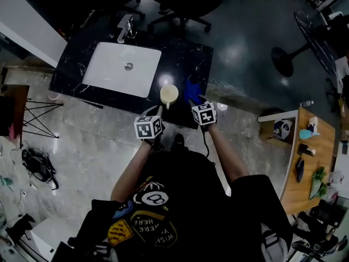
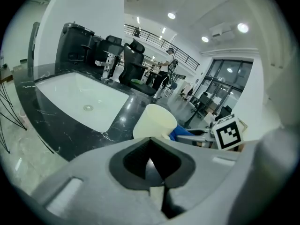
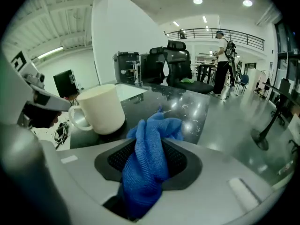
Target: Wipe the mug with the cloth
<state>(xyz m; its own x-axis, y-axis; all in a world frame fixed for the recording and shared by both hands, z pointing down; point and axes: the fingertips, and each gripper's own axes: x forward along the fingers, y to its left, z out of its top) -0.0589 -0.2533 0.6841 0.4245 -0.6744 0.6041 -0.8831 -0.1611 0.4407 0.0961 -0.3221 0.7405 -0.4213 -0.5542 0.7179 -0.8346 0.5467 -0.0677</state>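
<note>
**Cloth in the jaws, mug not yet touched**

The wipe itself has not begun; this looks like the approach. The right gripper [image 3: 152, 146] is clamped on the blue cloth [image 3: 147, 165], which bunches between its pads and spills out past the tips. The cream mug [image 3: 99, 108] stands upright on the black counter [image 3: 187, 111], ahead of that gripper and to its left. It is near the cloth but apart from it. Its handle [image 3: 76, 118] is turned toward the left gripper [image 2: 150, 142]. That gripper's jaws are drawn together with their tips right at the handle, and I judge them pinched on it to steady the mug.

The next move calls for carrying the cloth leftward onto the mug's wall and rubbing around it. The loose wad is floppy and needs firm pressing, and the left gripper must resist that push.

The left jaws cover the mug's base and most of the handle in their own view, so that grip is uncertain. The head view is too small and dark to settle it. The mug's inside is unseen.
</note>
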